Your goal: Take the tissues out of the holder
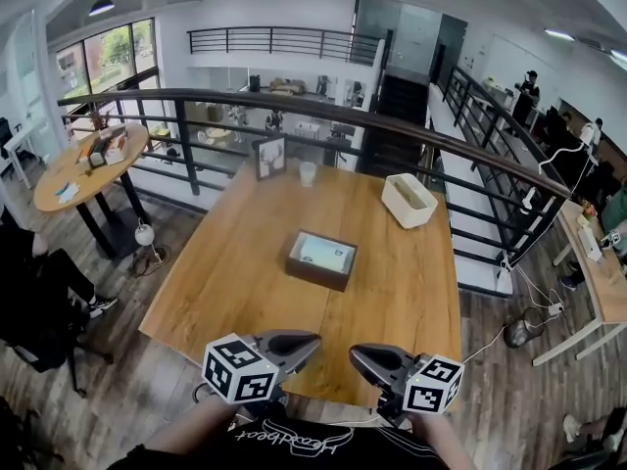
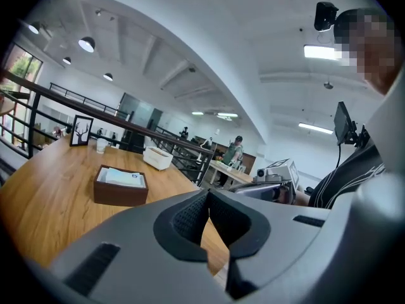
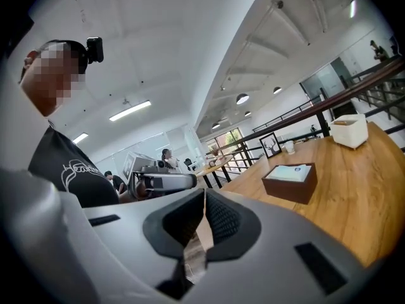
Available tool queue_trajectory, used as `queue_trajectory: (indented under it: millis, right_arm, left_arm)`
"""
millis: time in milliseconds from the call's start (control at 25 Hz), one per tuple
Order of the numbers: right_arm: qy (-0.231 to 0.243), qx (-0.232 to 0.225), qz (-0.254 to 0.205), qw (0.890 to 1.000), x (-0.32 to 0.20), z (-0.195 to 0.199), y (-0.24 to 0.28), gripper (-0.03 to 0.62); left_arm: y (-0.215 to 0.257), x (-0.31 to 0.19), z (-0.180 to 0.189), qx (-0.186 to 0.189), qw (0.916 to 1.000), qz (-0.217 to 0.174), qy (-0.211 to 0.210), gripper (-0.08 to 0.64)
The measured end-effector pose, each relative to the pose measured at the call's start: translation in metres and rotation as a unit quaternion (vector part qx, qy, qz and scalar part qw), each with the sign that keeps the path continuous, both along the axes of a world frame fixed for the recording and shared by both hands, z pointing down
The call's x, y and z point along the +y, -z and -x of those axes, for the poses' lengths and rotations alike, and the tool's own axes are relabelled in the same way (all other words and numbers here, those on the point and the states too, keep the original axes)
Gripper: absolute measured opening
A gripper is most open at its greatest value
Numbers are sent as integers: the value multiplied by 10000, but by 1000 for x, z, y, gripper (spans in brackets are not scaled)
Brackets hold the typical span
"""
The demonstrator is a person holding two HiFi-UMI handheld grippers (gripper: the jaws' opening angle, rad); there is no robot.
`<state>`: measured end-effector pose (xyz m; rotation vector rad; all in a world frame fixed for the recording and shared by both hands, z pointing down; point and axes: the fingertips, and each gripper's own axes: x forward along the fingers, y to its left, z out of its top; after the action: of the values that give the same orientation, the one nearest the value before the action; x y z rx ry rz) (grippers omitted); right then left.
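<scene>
A dark brown tissue holder (image 1: 321,262) sits in the middle of the wooden table (image 1: 235,262), with a white pack of tissues (image 1: 326,252) lying inside it. Both grippers hang at the table's near edge, well short of the holder, their tips turned toward each other. My left gripper (image 1: 306,342) is shut with nothing between its pads. My right gripper (image 1: 359,354) is shut and empty too. The left gripper view shows the holder (image 2: 120,187) ahead to the left of my jaws (image 2: 207,196). In the right gripper view the holder (image 3: 291,183) lies to the right of my jaws (image 3: 204,194).
A white open box (image 1: 409,200) stands at the table's far right. A framed picture (image 1: 270,157) and a white cup (image 1: 308,172) stand at the far edge, with a dark railing (image 1: 196,96) behind. A round table (image 1: 88,164) is at the left.
</scene>
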<state>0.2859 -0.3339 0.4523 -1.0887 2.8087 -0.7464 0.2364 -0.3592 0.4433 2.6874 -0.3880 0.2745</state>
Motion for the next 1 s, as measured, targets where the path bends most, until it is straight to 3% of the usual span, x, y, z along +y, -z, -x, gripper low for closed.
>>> queue_trajectory:
  millis: [640,1000]
  right_arm:
    - [-286,72,99,9995,-174,8,-7,18]
    - [-403,463,205,9979,-247,16,-24,18]
  left_arm:
    - [-13,-175,2,-203,9990,113,-372,12]
    - [-29,-243,15,-216,9981,244,-515,12]
